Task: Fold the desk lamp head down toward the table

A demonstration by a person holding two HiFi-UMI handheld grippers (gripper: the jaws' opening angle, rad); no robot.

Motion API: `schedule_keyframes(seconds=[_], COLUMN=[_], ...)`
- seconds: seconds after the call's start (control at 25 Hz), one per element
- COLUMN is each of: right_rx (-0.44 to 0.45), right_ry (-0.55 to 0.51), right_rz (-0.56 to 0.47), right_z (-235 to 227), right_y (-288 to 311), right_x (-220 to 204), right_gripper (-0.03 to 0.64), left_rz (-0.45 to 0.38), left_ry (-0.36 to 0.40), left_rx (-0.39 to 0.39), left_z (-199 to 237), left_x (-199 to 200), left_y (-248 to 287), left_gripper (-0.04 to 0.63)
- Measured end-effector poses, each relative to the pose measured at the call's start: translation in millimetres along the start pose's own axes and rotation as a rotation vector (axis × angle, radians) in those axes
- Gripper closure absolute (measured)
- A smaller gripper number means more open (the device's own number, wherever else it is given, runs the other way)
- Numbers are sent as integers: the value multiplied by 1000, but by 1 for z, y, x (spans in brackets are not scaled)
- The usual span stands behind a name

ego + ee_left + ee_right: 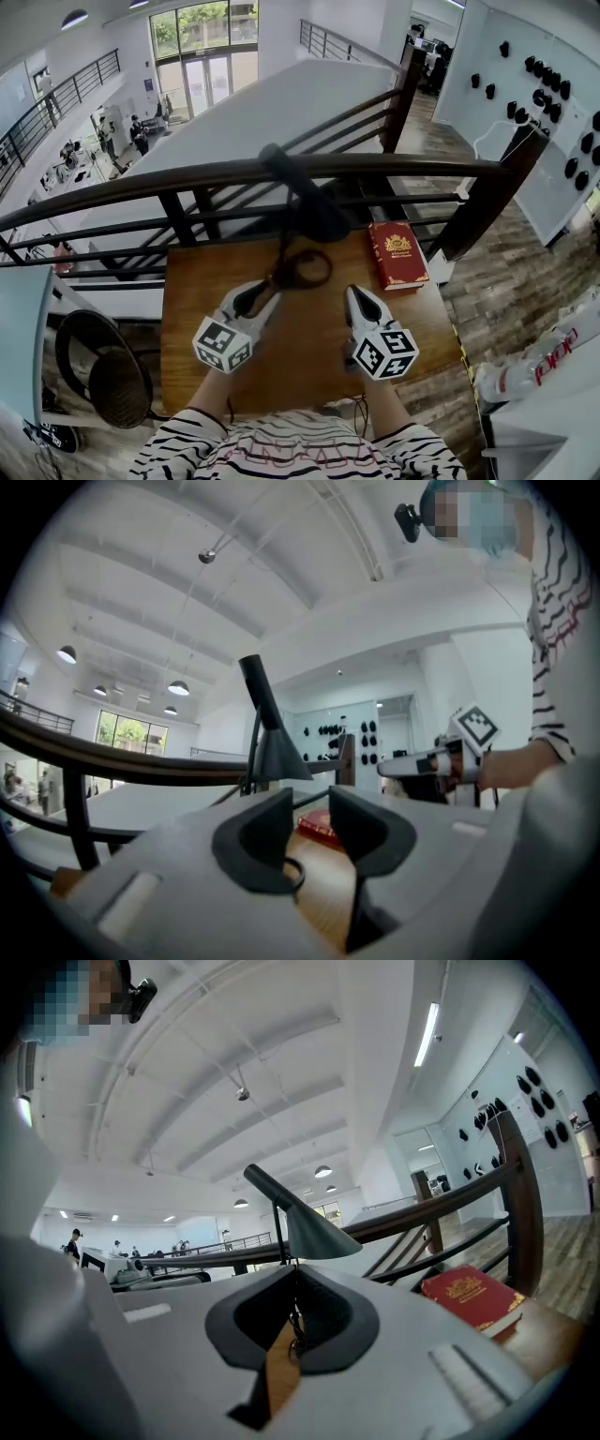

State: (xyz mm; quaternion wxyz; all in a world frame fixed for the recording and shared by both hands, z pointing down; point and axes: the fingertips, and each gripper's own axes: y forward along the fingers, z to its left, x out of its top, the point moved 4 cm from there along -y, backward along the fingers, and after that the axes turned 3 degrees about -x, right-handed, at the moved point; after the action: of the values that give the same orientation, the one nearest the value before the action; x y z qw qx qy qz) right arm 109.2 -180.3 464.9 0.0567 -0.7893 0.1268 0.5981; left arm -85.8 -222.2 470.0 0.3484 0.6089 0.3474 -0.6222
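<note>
The black desk lamp (314, 208) stands at the far middle of the wooden table (309, 375). Its ring base (307, 269) lies flat, and its cone head is raised on a slanted arm. My left gripper (269, 289) sits just left of the ring base; a narrow gap shows between its jaws and nothing is in it. My right gripper (354, 293) is to the right of the base, with its pads together and empty. In the left gripper view the lamp head (277, 753) rises beyond my left gripper (312, 832). In the right gripper view the lamp head (319, 1236) stands beyond my right gripper (292, 1312).
A red book (397, 254) lies at the table's far right corner. A dark railing (187, 178) runs just behind the table, with a drop to a lower floor beyond. A round black chair (103, 370) stands to the left. A white surface with bottles (525, 380) is on the right.
</note>
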Motion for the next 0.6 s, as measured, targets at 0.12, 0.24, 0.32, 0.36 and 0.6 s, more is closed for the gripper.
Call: schedule_keyframes(seconds=[0.12,0.24,0.32,0.36,0.6], right_rx=[-9,-14,-19,-21,-33], right_ry=[10,19,22,25,39], right_rz=[0,3,4,3,8], right_z=[10,18,24,27,45], right_y=[-8,-14,-18,-20,-32], right_x=[-5,-11,-17,-19,-31], right_gripper=[615,617,617,617,617], left_rz=[-4,-5,0,3,13], left_ry=[-6,-10,-10,-12,-23], left_rx=[-9,-16,-22,-26,-47], left_z=[-4,-7,-9,-10,-17], left_x=[-2,-5,-8,-10,-17], left_y=[-11,-20,-26,-29,-47], left_gripper=[515,545,573,589,592])
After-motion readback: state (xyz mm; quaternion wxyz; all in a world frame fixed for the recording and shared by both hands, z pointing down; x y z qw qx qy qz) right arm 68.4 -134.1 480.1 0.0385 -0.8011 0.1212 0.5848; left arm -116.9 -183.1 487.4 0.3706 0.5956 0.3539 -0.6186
